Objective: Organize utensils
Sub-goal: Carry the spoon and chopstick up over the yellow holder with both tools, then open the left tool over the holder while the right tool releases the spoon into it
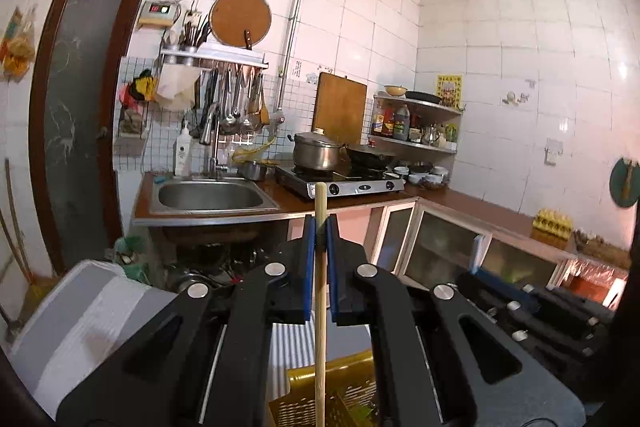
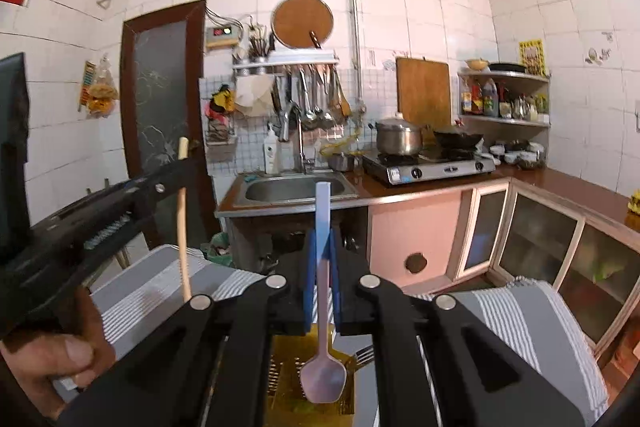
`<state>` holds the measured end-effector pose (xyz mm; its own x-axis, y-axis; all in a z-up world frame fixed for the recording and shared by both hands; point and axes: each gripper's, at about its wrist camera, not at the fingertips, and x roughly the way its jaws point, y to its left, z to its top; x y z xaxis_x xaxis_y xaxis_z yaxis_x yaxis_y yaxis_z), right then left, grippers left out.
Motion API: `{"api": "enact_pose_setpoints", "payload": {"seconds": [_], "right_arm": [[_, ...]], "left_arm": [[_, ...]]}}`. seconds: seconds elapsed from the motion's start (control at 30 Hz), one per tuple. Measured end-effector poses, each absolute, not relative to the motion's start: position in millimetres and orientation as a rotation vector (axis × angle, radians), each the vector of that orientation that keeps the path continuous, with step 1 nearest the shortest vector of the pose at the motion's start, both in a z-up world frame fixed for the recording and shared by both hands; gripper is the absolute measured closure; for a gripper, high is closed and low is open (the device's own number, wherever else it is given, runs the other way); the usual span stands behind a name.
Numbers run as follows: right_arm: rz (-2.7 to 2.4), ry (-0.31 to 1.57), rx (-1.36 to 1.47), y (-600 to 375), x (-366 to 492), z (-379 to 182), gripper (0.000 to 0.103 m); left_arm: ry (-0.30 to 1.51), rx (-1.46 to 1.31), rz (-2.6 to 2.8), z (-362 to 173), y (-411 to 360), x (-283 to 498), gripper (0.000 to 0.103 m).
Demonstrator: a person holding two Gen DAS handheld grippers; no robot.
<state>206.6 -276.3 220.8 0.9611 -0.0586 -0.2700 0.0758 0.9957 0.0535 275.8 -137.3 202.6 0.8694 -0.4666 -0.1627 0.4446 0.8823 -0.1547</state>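
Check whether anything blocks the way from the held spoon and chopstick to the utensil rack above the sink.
Nothing visible does. The spoon and chopstick are held upright over open floor; only the counter edge and sink lie below the rack.

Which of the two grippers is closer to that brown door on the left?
Left. In the right wrist view the left gripper, holding a wooden stick, overlaps the door; the right gripper, shut on a spoon, sits further right, facing the sink.
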Motion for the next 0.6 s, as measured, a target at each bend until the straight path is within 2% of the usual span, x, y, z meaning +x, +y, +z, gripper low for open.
{"api": "enact_pose_setpoints", "payload": {"seconds": [0.23, 0.33, 0.37, 0.4, 0.43, 0.5, 0.57, 0.6], "right_arm": [[-0.105, 0.375, 0.042, -263.4, 237.1, 181.1, 0.096], [-0.11, 0.402, 0.014, -255.0, 239.8, 172.7, 0.095], [-0.108, 0.41, 0.011, -253.2, 240.1, 170.9, 0.095], [-0.109, 0.415, 0.012, -252.7, 240.5, 170.2, 0.095], [-0.11, 0.425, 0.015, -251.5, 241.4, 170.1, 0.094], [-0.101, 0.426, 0.024, -250.0, 240.3, 171.8, 0.086], [-0.1, 0.404, 0.033, -248.0, 235.4, 177.4, 0.072], [-0.093, 0.399, 0.036, -247.0, 232.9, 179.7, 0.072]], "left_arm": [[0.238, -0.109, -0.487, 159.6, -142.9, 294.5, 0.099], [0.254, -0.096, -0.456, 159.9, -142.2, 295.7, 0.097], [0.275, -0.075, -0.445, 160.5, -144.6, 297.1, 0.09], [0.291, -0.055, -0.436, 160.7, -146.3, 297.6, 0.069], [0.301, -0.05, -0.441, 161.1, -145.5, 297.8, 0.055], [0.3, -0.048, -0.457, 163.6, -143.1, 295.9, 0.052], [0.288, -0.039, -0.465, 169.2, -137.0, 290.7, 0.052], [0.288, -0.043, -0.464, 170.5, -133.2, 288.0, 0.052]]}}
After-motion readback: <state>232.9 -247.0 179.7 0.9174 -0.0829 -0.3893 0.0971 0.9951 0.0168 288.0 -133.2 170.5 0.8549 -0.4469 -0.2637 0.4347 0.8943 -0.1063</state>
